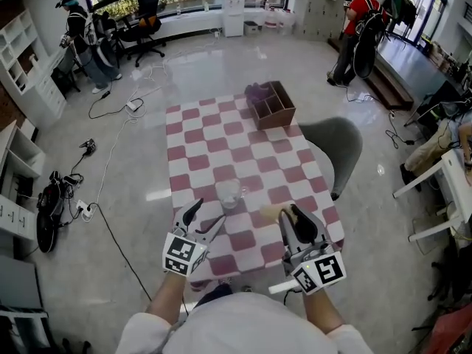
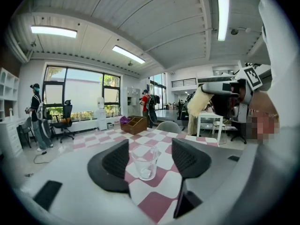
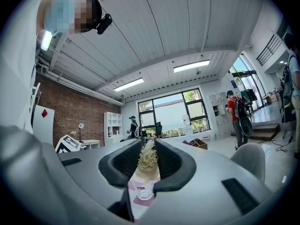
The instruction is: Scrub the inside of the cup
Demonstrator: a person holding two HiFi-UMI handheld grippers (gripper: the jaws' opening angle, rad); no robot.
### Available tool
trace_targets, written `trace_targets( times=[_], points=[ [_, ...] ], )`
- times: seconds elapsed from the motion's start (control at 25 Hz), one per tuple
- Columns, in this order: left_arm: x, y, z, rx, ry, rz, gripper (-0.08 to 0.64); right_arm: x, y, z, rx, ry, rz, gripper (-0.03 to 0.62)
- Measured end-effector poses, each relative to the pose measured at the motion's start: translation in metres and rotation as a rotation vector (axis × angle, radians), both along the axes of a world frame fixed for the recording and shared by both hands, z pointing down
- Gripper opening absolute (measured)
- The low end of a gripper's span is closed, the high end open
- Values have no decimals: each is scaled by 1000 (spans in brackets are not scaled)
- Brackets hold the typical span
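A clear glass cup (image 1: 229,194) stands upright on the red-and-white checked table (image 1: 199,142), near its front edge. In the left gripper view the cup (image 2: 144,162) sits between the two dark pads (image 2: 115,160) with a gap on each side. My left gripper (image 1: 209,214) is open just in front of it. My right gripper (image 1: 289,214) is shut on a beige fibrous scrubber (image 1: 269,212), held to the right of the cup and above the table. In the right gripper view the scrubber (image 3: 147,157) fills the gap between the jaws, and the cup (image 3: 144,191) shows below it.
A brown wooden divided box (image 1: 272,105) with something purple in it stands at the table's far right. A grey chair (image 1: 338,143) sits at the right side. Cables and power strips (image 1: 85,211) lie on the floor to the left. People stand far off.
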State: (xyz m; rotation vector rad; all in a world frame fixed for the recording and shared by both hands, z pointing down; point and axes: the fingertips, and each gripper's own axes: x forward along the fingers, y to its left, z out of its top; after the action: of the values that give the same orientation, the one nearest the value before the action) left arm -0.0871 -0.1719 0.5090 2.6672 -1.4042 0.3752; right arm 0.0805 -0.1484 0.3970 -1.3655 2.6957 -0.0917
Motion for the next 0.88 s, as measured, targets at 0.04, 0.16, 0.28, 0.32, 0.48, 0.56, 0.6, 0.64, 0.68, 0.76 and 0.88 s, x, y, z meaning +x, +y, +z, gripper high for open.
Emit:
trace_targets(
  times=[0.04,0.16,0.28,0.32,0.48,0.56,0.6,0.64,0.68,0.76,0.88],
  points=[
    [-2,4,-7,16,0,-16,257,0,1,0,0,-2,-2,100],
    [-7,18,-26,59,-7,-51,165,1,7,-3,6,-8,-14,100],
    [-10,29,-38,85,-6,-74,131,1,11,-6,15,-10,-27,100],
    [-10,32,-41,92,-3,-81,112,1,12,-6,17,-10,-30,100],
    [-9,46,-52,121,-10,-107,71,5,17,-6,23,-9,-35,100],
    [-7,53,-58,136,-24,-120,60,8,20,-6,25,-10,-35,100],
    [-6,56,-61,141,-25,-127,54,9,22,-6,26,-10,-35,100],
    [-5,60,-64,146,-23,-132,49,10,23,-5,26,-10,-35,100],
    [-5,63,-67,151,-21,-136,44,10,24,-5,27,-11,-35,100],
    [-3,69,-73,157,-29,-137,40,10,26,-5,30,-11,-34,100],
    [-2,79,-79,158,-41,-139,35,11,30,-6,36,-11,-35,100]
  ],
)
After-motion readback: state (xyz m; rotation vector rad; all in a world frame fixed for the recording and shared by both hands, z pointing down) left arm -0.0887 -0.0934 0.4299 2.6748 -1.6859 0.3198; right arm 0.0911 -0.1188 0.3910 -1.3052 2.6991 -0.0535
